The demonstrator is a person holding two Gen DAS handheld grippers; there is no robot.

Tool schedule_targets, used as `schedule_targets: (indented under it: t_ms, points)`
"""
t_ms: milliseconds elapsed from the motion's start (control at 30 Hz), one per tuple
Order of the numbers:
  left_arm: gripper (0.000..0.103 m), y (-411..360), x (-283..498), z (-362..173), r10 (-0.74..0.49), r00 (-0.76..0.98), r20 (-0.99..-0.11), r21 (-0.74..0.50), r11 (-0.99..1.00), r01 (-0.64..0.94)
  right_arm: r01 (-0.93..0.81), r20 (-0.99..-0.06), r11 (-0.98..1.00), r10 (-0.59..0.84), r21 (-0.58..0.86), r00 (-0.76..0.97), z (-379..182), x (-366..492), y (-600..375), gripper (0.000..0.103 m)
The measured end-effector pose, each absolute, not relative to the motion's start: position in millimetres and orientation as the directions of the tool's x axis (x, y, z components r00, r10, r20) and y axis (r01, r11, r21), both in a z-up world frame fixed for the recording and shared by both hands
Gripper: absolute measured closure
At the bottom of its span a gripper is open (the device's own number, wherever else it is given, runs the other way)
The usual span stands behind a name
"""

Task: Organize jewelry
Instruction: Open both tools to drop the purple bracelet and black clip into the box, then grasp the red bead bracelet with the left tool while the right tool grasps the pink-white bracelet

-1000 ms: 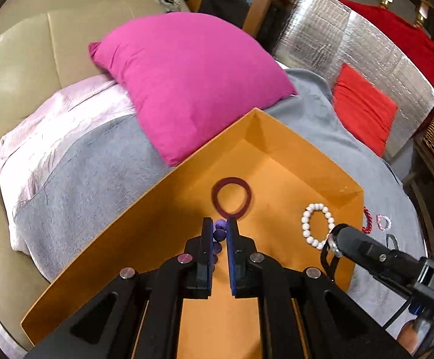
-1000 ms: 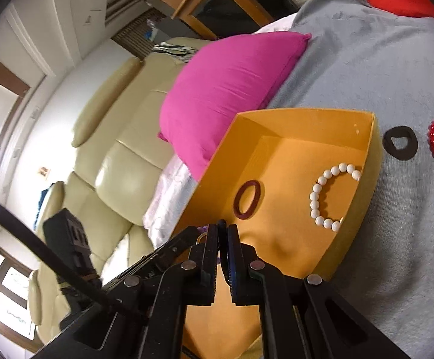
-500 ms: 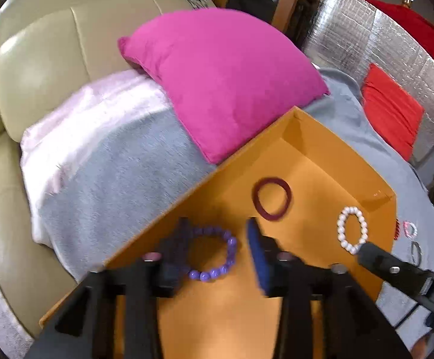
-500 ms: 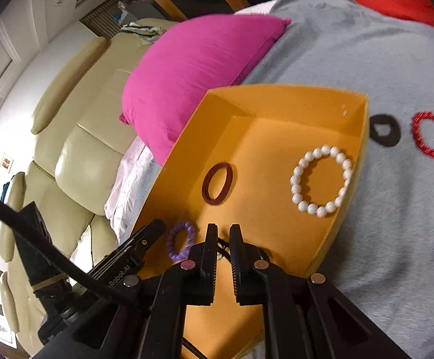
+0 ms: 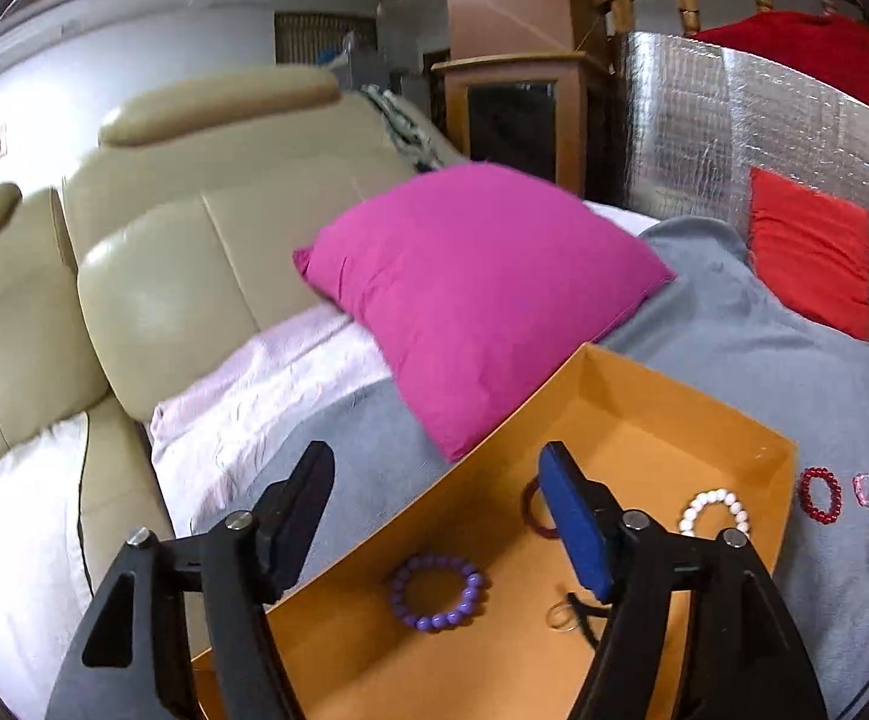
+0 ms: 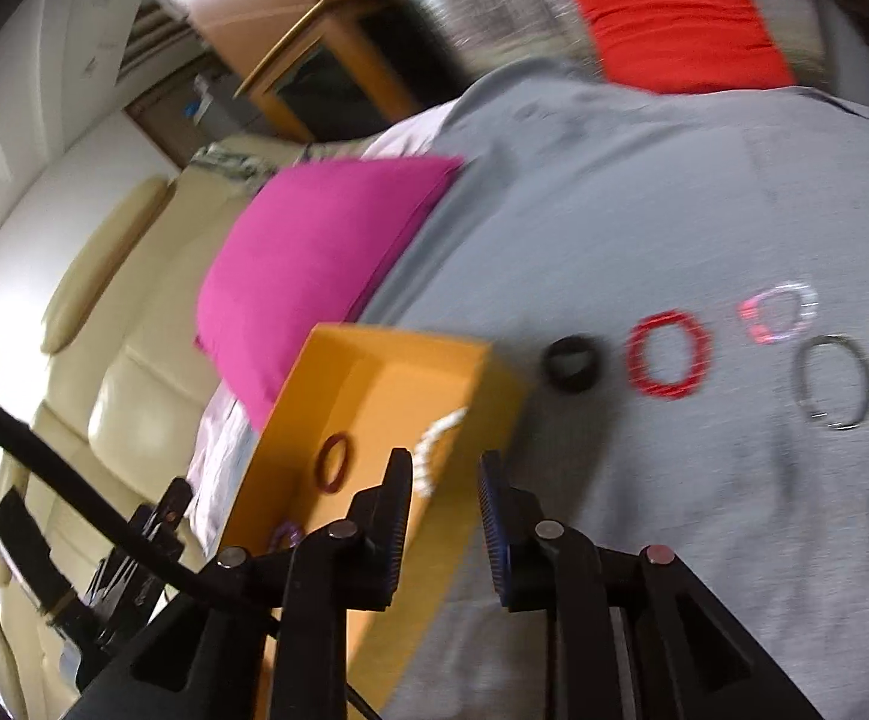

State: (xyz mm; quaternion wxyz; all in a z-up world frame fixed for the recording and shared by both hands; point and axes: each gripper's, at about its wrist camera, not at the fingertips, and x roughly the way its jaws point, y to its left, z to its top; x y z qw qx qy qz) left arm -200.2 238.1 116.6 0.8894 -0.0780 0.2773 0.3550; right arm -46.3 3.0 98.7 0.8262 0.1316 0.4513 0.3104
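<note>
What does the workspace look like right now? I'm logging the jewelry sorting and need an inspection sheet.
Surface: grey blanket spread over a beige sofa.
Job's things: orange box holds a purple bead bracelet, a white bead bracelet, a dark red band and a small metal ring. On the blanket: black band, red bead bracelet, pink-and-clear bracelet, grey bangle.
Clutter: magenta pillow touching the box.
Grippers: left claw opening, empty, above the box; right claw opening, empty.
Cables: black cable near the left claw.
Surroundings: silver foil panel, red cushion, wooden cabinet.
</note>
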Motion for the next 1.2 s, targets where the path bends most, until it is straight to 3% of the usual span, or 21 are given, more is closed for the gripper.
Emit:
schedule_targets:
  t_ms: [467,800,1000,1200]
  points:
    - [0.031,189.0,-170.9,109.4,0.624,0.592,-0.511,0.205,0.757,-0.621,-0.172,-0.597,0.773,0.593,0.611,0.541,70.8,-15.6,-157.9,0.078]
    - [0.031,131.0,-154.8,114.9,0.662,0.636,-0.397,0.345,0.75,-0.564,-0.043,-0.562,0.69,0.621,0.722,0.547,54.0,4.0,-227.1,0.076]
    - [0.031,92.9,-145.0,116.7,0.627,0.691,-0.36,0.389,0.774,-0.5,-0.015,-0.563,0.675,0.628,0.738,0.537,47.2,6.7,-244.4,0.076]
    - [0.031,54.5,-132.8,109.3,0.544,0.745,-0.386,0.398,0.827,-0.397,-0.009,-0.565,0.672,0.631,0.741,0.531,44.2,13.8,-250.5,0.076]
